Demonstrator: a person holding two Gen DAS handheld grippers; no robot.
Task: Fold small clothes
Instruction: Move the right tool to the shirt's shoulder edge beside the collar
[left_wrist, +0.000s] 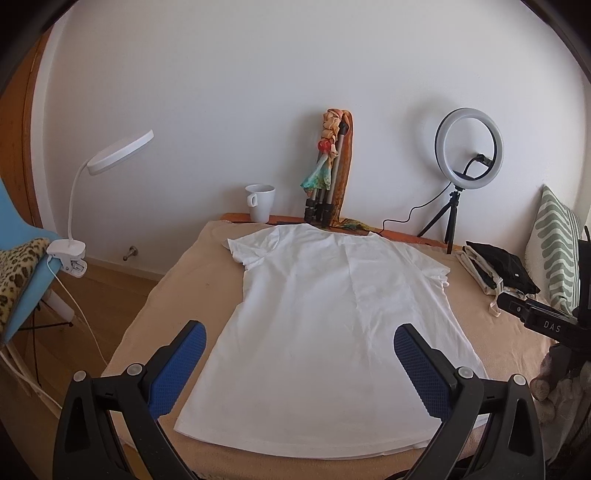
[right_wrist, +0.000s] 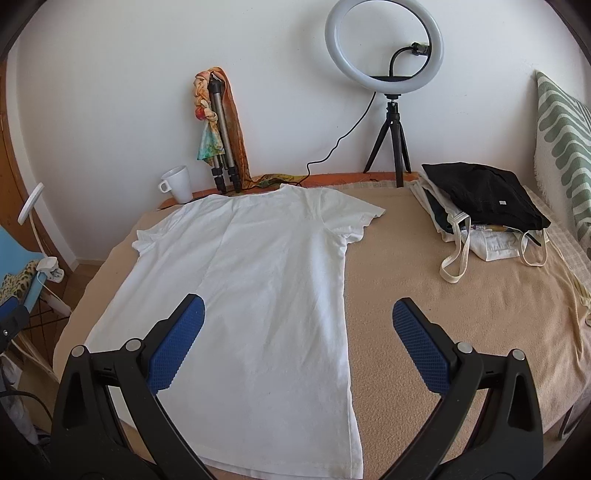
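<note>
Blue-padded and spread wide, the left gripper (left_wrist: 299, 354) hangs empty above the near hem of a white T-shirt (left_wrist: 325, 310), which lies flat on the beige-covered desk (left_wrist: 155, 314) with its collar toward the wall. A white mug (left_wrist: 260, 201) stands beyond the collar; a pile of dark and cream clothes (left_wrist: 498, 269) sits to the right.

From the right wrist, the right gripper (right_wrist: 298, 326) is likewise wide open and empty, straddling the shirt's right side edge, its right pad over bare cover. The T-shirt (right_wrist: 251, 280) looks thin, light and limp, likely to sag and wrinkle when lifted. Pinching the hem corner and the matching sleeve seam would probably give the cleanest first fold.
</note>
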